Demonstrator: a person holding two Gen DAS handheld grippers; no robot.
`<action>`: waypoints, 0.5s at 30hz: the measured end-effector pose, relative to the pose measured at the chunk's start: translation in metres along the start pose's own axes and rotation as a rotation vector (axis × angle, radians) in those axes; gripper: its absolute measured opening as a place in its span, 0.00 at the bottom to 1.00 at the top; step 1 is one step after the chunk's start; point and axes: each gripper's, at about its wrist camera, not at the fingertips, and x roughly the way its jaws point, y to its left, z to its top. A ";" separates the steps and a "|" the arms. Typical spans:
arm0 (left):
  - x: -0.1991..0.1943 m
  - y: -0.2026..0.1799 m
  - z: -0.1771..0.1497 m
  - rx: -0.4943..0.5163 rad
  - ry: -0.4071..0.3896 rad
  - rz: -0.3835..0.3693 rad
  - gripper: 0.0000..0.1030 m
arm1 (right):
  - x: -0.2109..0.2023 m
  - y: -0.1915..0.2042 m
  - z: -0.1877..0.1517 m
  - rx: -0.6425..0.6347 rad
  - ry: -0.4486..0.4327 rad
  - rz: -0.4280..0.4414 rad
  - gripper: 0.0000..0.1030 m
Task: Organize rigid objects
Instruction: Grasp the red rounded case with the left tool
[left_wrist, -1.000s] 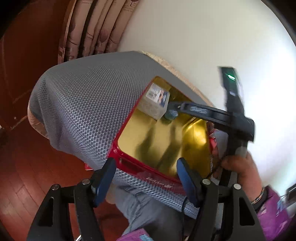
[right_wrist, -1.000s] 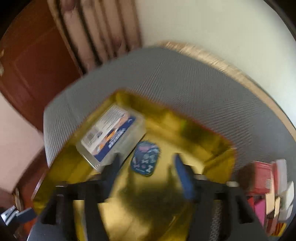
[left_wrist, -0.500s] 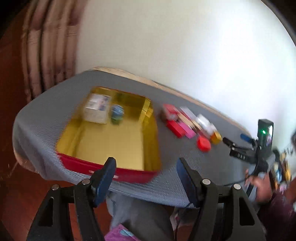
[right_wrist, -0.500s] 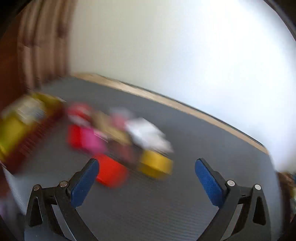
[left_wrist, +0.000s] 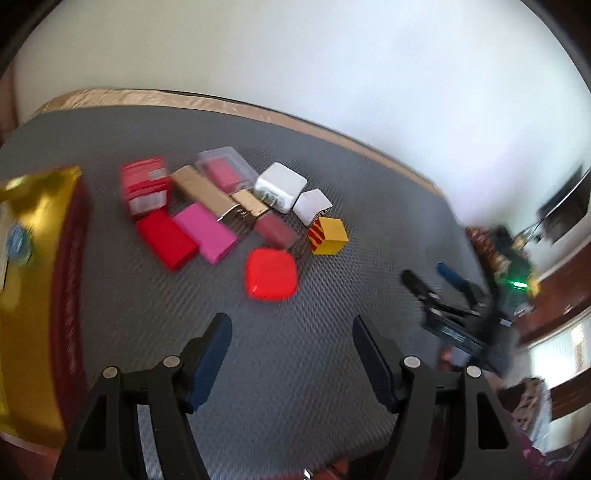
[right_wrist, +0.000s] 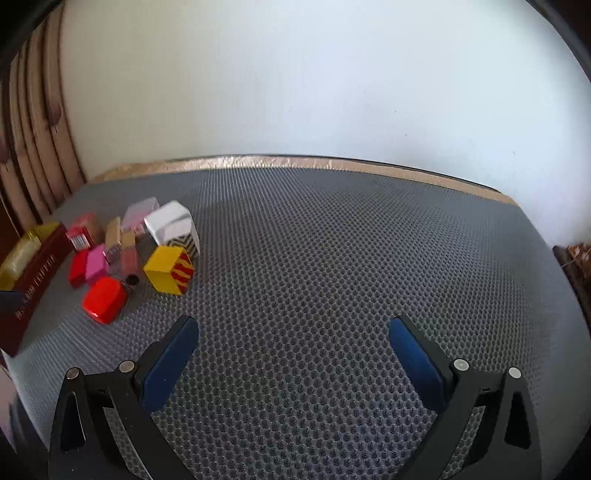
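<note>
A cluster of small rigid items lies on the grey mesh mat (left_wrist: 295, 369). Among them are a rounded red case (left_wrist: 270, 273), a yellow striped cube (left_wrist: 328, 236), a white charger (left_wrist: 280, 186), a pink box (left_wrist: 205, 232) and a red box (left_wrist: 166, 240). My left gripper (left_wrist: 289, 319) hovers open just in front of the red case, with nothing between its fingers. My right gripper (right_wrist: 293, 321) stands wide open over bare mat, to the right of the yellow cube (right_wrist: 168, 275) and red case (right_wrist: 105, 304). It also shows blurred at the right as the right gripper (left_wrist: 430, 275).
A red tin with a gold inside (left_wrist: 70, 258) sits at the left end of the mat and holds a small blue item (left_wrist: 16, 243); the same tin (right_wrist: 37, 273) shows at the left. A white wall runs behind the table. The right half of the mat (right_wrist: 369, 258) is bare.
Both grippers swung away from the tin toward the right: the left now faces the item cluster, the right faces bare mat. The right gripper's jaws stand wider than a second ago.
</note>
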 end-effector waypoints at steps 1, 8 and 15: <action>0.011 -0.010 0.002 0.028 0.018 0.013 0.68 | 0.001 -0.002 0.000 0.015 -0.001 0.011 1.00; 0.057 -0.018 0.016 0.098 0.099 0.117 0.68 | -0.003 -0.012 -0.002 0.055 -0.008 0.067 1.00; 0.079 -0.009 0.023 0.088 0.140 0.174 0.68 | 0.003 -0.013 0.000 0.061 0.003 0.087 1.00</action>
